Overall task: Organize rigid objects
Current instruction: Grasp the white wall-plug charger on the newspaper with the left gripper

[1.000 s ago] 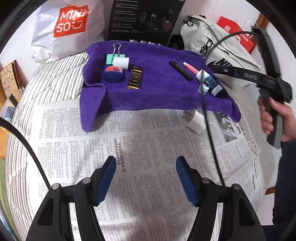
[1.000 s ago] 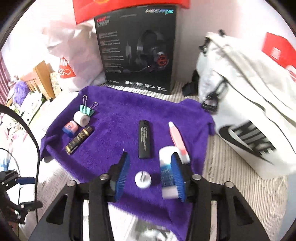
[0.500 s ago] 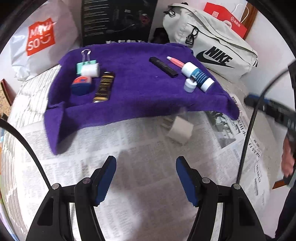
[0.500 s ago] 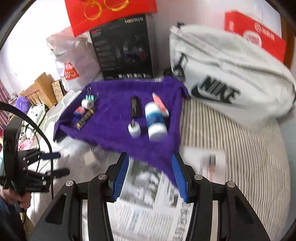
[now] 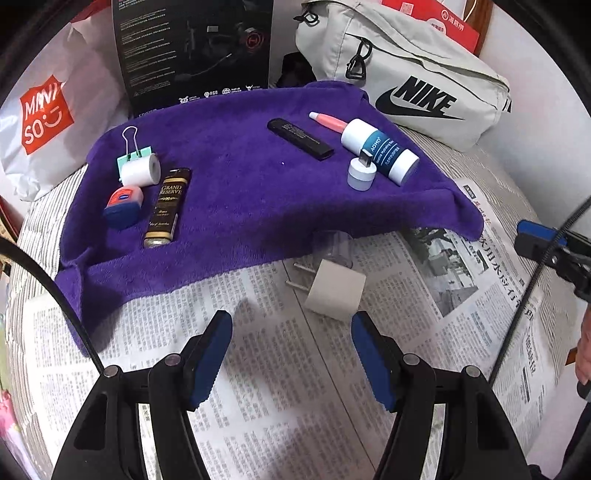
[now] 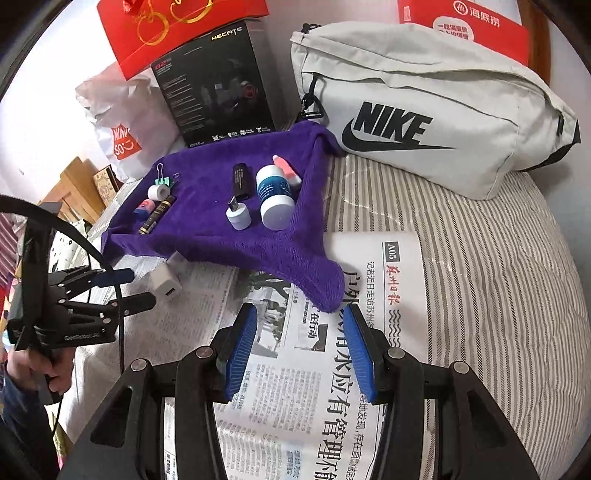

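A purple towel (image 5: 240, 184) (image 6: 207, 229) holds a binder clip (image 5: 131, 153), white roll (image 5: 142, 170), blue-red tin (image 5: 122, 205), dark tube (image 5: 166, 208), black stick (image 5: 299, 138), pink tube (image 5: 328, 120), blue-white bottle (image 5: 380, 151) (image 6: 273, 199) and a small white USB piece (image 5: 362, 173) (image 6: 238, 216). A white plug charger (image 5: 334, 291) (image 6: 164, 284) lies on the newspaper (image 5: 258, 369) just ahead of my open, empty left gripper (image 5: 291, 363) (image 6: 122, 290). My right gripper (image 6: 299, 354) is open and empty above the newspaper (image 6: 314, 387), short of the towel's corner.
A white Nike bag (image 6: 424, 110), a black headset box (image 6: 218, 85), a red gift bag (image 6: 177, 29) and a Miniso bag (image 5: 48, 118) stand behind the towel. Striped bedding (image 6: 480, 277) lies to the right. A clear cap (image 5: 334, 247) sits by the charger.
My right gripper let go of the blue-white bottle on the towel and drew back over the newspaper. My left gripper moved forward, closer to the white charger.
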A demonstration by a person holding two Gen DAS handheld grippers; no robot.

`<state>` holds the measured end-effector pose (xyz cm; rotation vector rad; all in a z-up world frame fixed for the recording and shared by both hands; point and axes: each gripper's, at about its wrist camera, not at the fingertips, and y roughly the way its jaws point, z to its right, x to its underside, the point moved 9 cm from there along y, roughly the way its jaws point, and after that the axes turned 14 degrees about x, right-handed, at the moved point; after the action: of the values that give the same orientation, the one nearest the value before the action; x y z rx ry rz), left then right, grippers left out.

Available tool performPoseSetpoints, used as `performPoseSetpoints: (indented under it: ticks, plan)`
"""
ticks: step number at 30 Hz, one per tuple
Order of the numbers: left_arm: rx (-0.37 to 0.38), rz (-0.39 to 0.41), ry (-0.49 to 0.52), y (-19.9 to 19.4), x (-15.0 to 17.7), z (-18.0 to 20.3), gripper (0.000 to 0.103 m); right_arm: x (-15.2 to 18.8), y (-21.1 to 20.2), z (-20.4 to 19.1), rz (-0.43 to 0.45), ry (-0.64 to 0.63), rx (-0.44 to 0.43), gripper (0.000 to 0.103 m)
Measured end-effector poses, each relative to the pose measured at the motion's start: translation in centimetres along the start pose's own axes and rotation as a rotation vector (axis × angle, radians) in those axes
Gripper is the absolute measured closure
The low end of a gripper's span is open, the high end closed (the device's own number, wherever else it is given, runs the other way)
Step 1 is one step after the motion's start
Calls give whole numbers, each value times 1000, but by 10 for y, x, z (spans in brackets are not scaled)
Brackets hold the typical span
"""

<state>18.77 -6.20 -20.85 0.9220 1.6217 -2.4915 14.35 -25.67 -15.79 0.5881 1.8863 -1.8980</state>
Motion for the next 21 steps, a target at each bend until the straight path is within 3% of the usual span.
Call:
performPoseSetpoints:
  ticks: [4, 7, 11, 16, 21]
  plan:
    - [-10, 27, 29, 5, -3, 3, 38, 3, -6, -6, 23, -3, -27, 55]
    - [-24, 4, 42, 13, -1, 2, 38, 9, -7, -11, 23, -15, -38, 54]
    - [6, 37, 1, 15, -7, 3, 37, 18, -4, -14, 18, -9, -54, 55]
    - [-18, 35, 1, 19, -10, 11, 36, 28, 3, -15, -3, 3, -71, 54]
    - [40, 61, -71, 16, -12, 15, 36, 35, 6, -11, -14, 9, -77, 55]
